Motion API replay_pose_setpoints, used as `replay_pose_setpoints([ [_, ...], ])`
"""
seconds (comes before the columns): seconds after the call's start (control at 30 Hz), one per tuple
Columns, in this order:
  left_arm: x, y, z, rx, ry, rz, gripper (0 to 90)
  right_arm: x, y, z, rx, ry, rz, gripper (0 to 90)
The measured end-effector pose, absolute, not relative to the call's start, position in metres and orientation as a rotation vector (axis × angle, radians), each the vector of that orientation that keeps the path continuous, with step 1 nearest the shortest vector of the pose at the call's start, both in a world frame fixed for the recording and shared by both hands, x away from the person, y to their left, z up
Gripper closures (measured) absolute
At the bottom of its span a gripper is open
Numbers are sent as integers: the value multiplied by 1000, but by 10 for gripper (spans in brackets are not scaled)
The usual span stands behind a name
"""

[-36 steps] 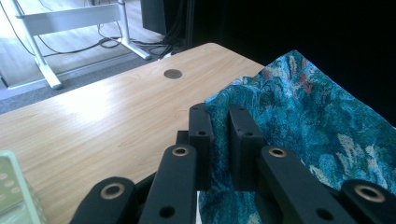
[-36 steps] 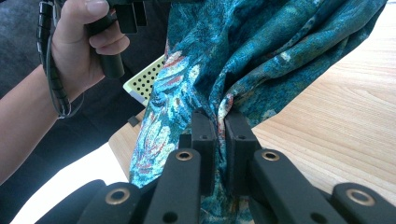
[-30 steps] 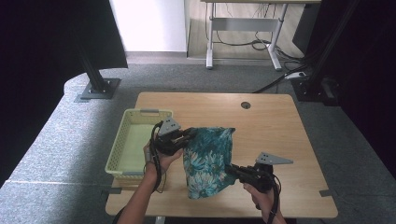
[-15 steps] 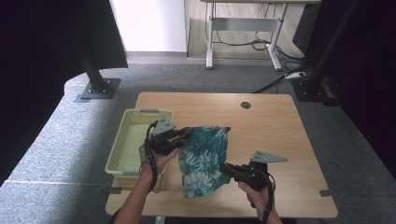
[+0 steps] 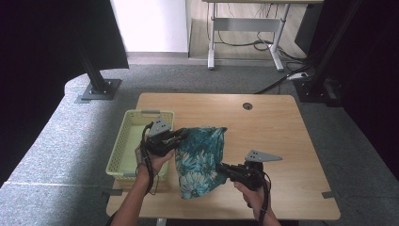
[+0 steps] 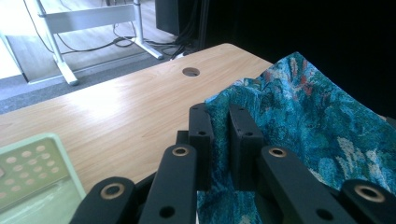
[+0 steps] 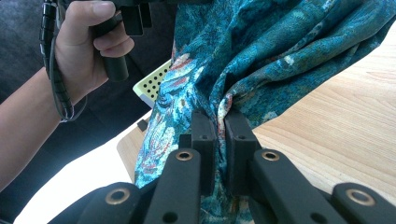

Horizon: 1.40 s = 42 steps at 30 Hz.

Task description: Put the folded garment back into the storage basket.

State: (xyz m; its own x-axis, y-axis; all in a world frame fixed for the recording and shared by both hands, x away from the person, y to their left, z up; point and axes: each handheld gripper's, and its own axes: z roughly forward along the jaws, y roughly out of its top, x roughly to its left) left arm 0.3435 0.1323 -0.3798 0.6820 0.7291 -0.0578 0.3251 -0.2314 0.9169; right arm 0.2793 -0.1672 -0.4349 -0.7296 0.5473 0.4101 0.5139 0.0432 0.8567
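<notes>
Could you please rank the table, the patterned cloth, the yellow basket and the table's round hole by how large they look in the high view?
1. table
2. patterned cloth and yellow basket, too alike to rank
3. round hole

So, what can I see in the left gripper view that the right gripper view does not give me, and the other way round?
The left gripper view has the round hole in the table top, the white desk frame on the floor beyond, and a corner of the pale green basket. The right gripper view has the person's left hand around the other gripper's handle. Both have the teal floral cloth pinched between that view's own black jaws, and the wooden table.
</notes>
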Motion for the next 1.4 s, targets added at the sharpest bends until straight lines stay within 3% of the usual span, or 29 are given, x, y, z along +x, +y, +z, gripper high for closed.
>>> replay_pose_setpoints([
  [1.4, 345, 165, -360, 1793, 861, 524, 814, 297, -127, -418, 1091, 2275, 1870, 838],
])
